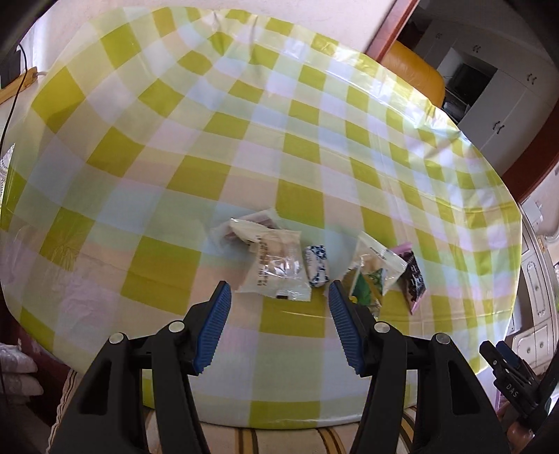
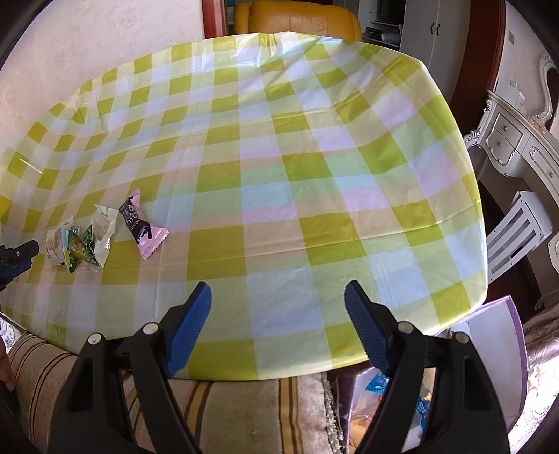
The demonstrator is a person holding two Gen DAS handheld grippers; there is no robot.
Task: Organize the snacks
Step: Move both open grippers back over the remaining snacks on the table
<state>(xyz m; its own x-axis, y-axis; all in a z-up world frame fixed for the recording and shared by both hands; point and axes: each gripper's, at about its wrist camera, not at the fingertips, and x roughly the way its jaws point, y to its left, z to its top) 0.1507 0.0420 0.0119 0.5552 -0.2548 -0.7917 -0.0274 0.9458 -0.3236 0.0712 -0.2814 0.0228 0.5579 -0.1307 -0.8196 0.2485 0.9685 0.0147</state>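
Observation:
Several snack packets lie near the front edge of the green-and-white checked table (image 1: 244,146). In the left wrist view, a clear-and-white packet (image 1: 276,269) and a blue-and-white candy (image 1: 316,267) are just beyond my left gripper (image 1: 279,291). It is open with nothing between its blue pads. To their right lie green-and-white packets (image 1: 374,276) and a pink-and-dark packet (image 1: 414,276). In the right wrist view, my right gripper (image 2: 277,293) hangs open and empty over bare cloth. The pink packet (image 2: 143,227) and the green-and-white packets (image 2: 84,241) sit far to its left.
A purple-edged white box (image 2: 496,331) holding blue-wrapped items stands below the table's front right corner. A striped cushion (image 2: 227,401) lies along the near edge. A yellow chair (image 2: 297,17) is behind the table, with white furniture (image 2: 510,139) to the right.

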